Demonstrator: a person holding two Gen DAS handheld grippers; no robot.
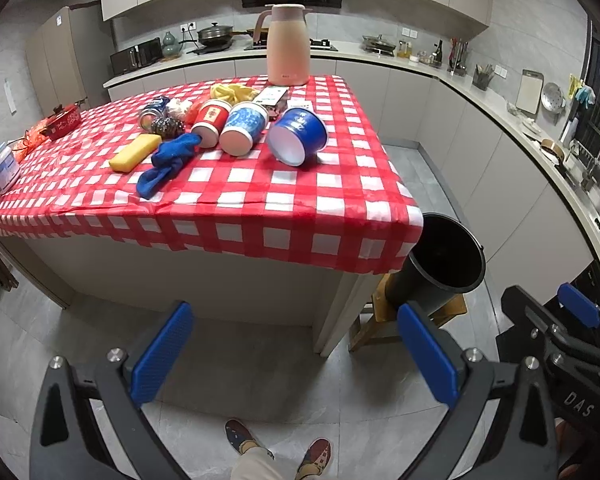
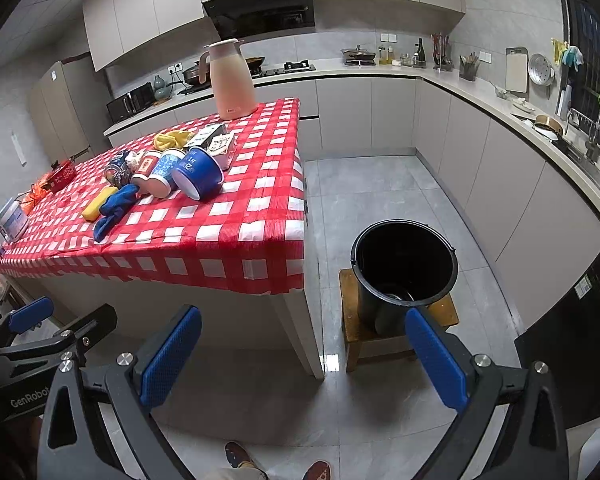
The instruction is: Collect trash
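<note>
1. Step in hand, as I judge it: approach, before any pick. Left tool [image 1: 294,354] and right tool [image 2: 304,358] both hang over the grey floor short of the worktop, jaws spread wide, nothing between the blue pads.
2. Trash location: a cluster mid-way along the red-and-white checked worktop [image 1: 260,196]. It holds a large blue paper bowl on its side [image 1: 298,135], a blue-patterned paper cup [image 1: 244,128], a red paper cup [image 1: 211,122], a crushed drinks can [image 1: 153,111], a yellow crumpled wrapper [image 1: 230,92] and small printed cartons [image 2: 220,146].
3. Destination: black plastic bucket [image 2: 404,264] on a low wooden stool [image 2: 444,314], just beside the worktop's near right corner. Something lies at its bottom; cannot tell what.
4. Next move calls for reaching forward over the worktop edge; the blue bowl is nearest the bucket side.
5. Nearby, likely not trash: yellow sponge [image 1: 135,153], blue cloth [image 1: 168,164], steel scourer [image 1: 167,127], tall pink thermos jug [image 1: 288,46]. The cloth touches the red cup's mouth and may drag along.
</note>
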